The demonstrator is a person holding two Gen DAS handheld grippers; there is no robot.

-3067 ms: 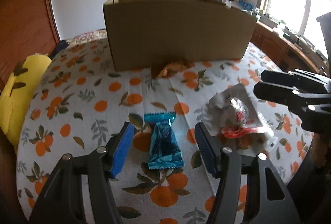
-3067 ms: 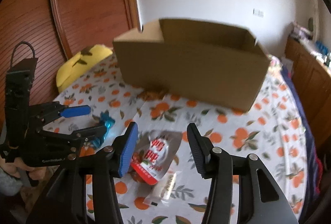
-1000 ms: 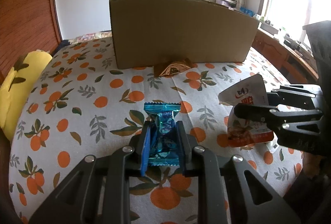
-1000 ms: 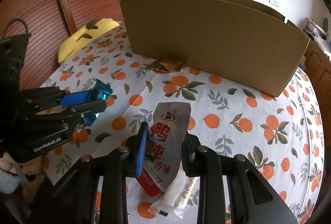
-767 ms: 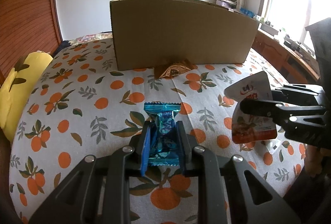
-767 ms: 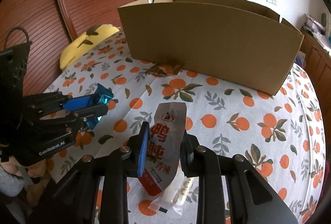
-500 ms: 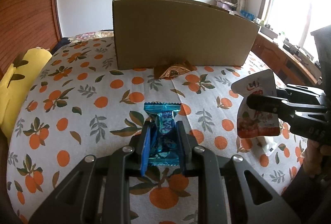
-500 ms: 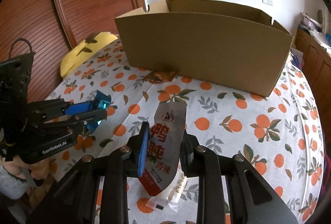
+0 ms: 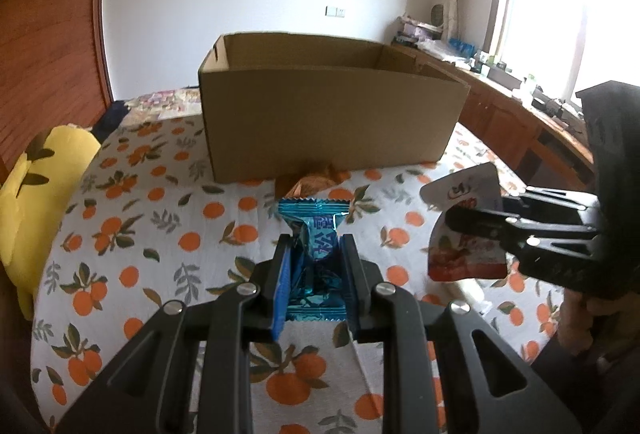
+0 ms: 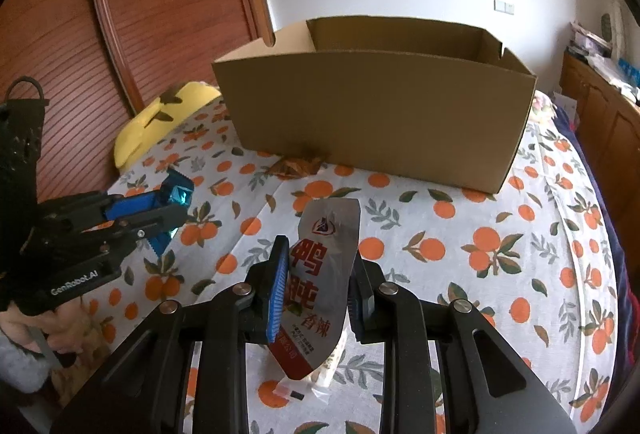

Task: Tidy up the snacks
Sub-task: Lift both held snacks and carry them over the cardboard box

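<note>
— What did each tool have?

— The left gripper (image 9: 315, 266), low in the centre of its own frame, was clamped on a blue candy wrapper (image 9: 316, 254). The right gripper (image 10: 319, 286) was squeezed onto a silver snack pouch (image 10: 320, 290) with red characters, low centre of its view.

— And the box?

— The open cardboard box (image 10: 380, 113) stood in the upper middle, on the orange-print tablecloth (image 10: 500, 254). A brown packet (image 10: 296, 165) lay against its front wall. A yellow cushion (image 9: 36, 193) sat at the left edge.

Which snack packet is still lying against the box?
The crumpled orange-brown foil packet at the foot of the cardboard box; the blue candy wrapper and silver-red pouch are held in grippers.
</note>
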